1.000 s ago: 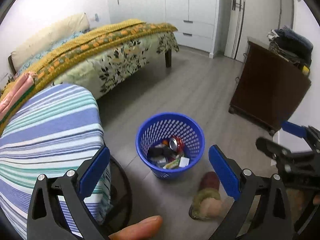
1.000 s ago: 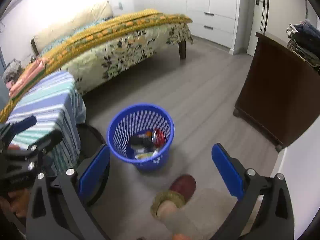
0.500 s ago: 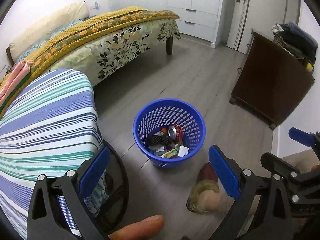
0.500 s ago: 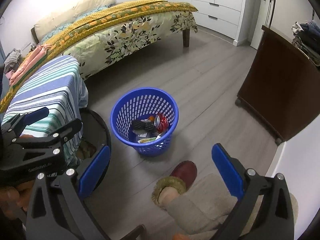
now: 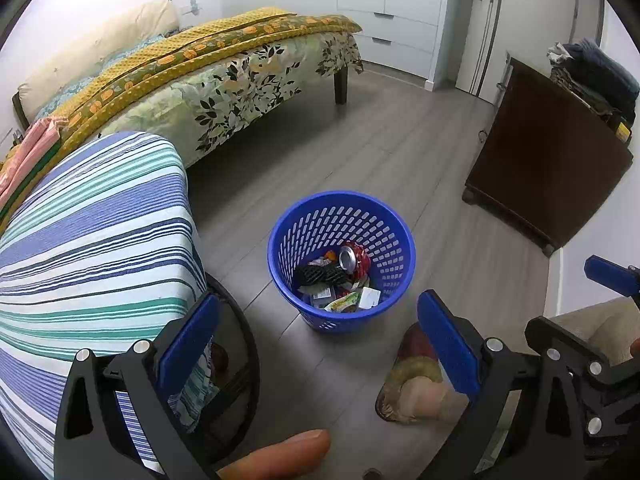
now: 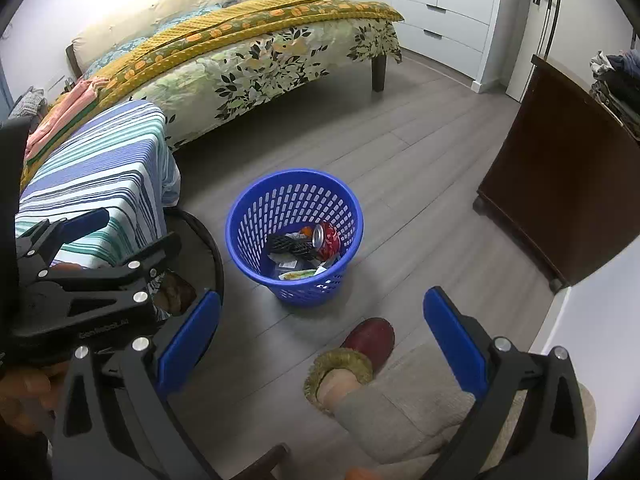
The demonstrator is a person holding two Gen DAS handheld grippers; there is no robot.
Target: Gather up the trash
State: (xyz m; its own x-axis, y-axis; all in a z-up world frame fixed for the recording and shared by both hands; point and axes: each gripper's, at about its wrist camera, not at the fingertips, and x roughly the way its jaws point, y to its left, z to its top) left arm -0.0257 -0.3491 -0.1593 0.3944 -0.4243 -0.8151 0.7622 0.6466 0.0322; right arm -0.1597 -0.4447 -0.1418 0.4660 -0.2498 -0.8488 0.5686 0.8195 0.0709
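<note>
Both claws, left [image 5: 318, 340] and right [image 6: 320, 330], gape wide and empty above the blue basket [image 5: 394, 236] of trash.

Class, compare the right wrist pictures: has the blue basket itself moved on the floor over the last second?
No. The basket keeps its place between the bed and the dark cabinet; only the camera rose and pulled back.

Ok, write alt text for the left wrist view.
A blue mesh wastebasket holding a crushed red can and wrappers stands on grey floor beyond the open left claw; striped cloth left, floral bed behind.
</note>
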